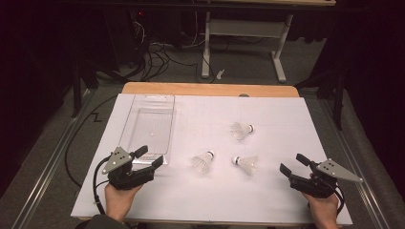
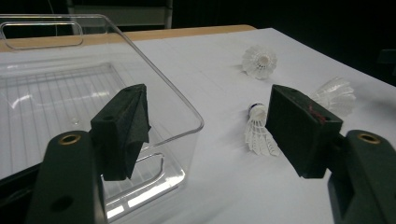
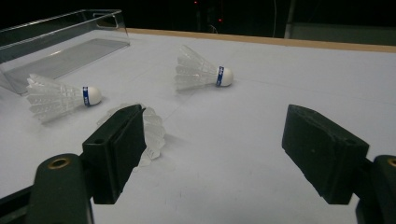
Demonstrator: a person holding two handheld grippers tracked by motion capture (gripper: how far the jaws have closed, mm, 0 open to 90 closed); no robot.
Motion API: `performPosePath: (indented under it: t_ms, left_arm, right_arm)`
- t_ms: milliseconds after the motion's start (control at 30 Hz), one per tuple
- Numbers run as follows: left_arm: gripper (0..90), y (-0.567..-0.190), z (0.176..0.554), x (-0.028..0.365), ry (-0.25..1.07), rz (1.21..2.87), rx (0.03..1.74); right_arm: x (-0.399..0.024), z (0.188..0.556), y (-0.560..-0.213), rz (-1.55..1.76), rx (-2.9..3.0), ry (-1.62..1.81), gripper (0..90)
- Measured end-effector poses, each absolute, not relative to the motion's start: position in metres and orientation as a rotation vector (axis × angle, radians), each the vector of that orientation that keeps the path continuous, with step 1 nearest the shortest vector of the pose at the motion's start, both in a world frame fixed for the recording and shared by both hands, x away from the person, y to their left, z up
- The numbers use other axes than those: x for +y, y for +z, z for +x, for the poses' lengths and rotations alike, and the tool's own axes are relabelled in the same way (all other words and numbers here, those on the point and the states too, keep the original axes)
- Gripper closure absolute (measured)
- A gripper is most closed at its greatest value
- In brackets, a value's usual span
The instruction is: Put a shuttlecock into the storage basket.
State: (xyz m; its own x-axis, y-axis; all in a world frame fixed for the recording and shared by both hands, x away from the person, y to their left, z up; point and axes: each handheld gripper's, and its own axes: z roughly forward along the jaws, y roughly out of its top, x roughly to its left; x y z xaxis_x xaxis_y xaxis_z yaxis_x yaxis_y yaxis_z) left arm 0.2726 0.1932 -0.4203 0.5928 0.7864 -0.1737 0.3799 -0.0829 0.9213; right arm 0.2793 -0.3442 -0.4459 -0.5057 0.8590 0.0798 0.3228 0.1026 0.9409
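Nothing is in the clear box [image 1: 152, 125] yet. All three birdies [image 1: 203, 162] lie on the table. My left gripper [image 1: 148, 157] and right gripper [image 1: 293, 163] are spread wide, holding nothing.

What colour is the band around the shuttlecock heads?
Blue, on a white head; the band shows best in the right gripper view.

White shuttlecocks [image 1: 203, 162], blue-banded; clear tray [image 1: 152, 102]; black tools [image 1: 149, 158].

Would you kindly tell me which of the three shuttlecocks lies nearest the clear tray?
The left shuttlecock, right beside the clear tray; the other two lie farther right.
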Motion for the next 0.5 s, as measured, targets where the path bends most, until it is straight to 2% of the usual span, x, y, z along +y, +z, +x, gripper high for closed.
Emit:
performPosePath:
  t_ms: [500]
  left_arm:
    - [30.6, -0.414, 0.283, 0.172, 0.435, 1.737, 0.923]
  right_arm:
    - [-0.344, 0.279, -0.446, 1.148, 1.889, 1.407, 21.9]
